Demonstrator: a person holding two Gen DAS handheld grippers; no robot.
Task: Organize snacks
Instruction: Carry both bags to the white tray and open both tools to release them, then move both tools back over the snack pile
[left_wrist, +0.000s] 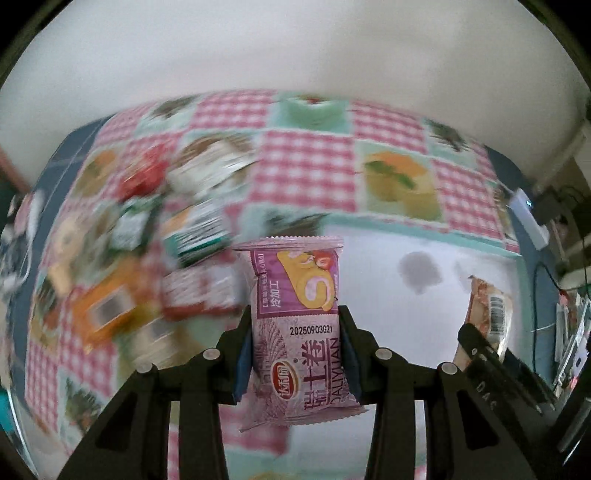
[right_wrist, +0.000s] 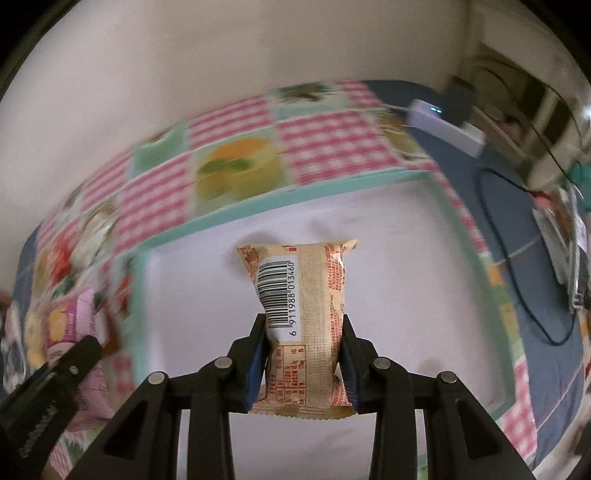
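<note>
We cannot tell apart the smeared snack packets (left_wrist: 155, 236) at nine o'clock in the left wrist view, and the patterned tablecloth (right_wrist: 236, 155) blurs toward ten o'clock in the right wrist view.

The left gripper (left_wrist: 295, 325) pinches a purple Swiss-roll packet (left_wrist: 297, 295) upright between its fingers (left_wrist: 245, 354). Far left, a blurred heap of snack packets (left_wrist: 147, 236) lies on the patchwork-clothed worktop (left_wrist: 306, 162). At right, the right gripper (left_wrist: 491, 354) carries a beige barcoded packet (left_wrist: 487, 310) over a white tray (left_wrist: 388, 306).
</note>
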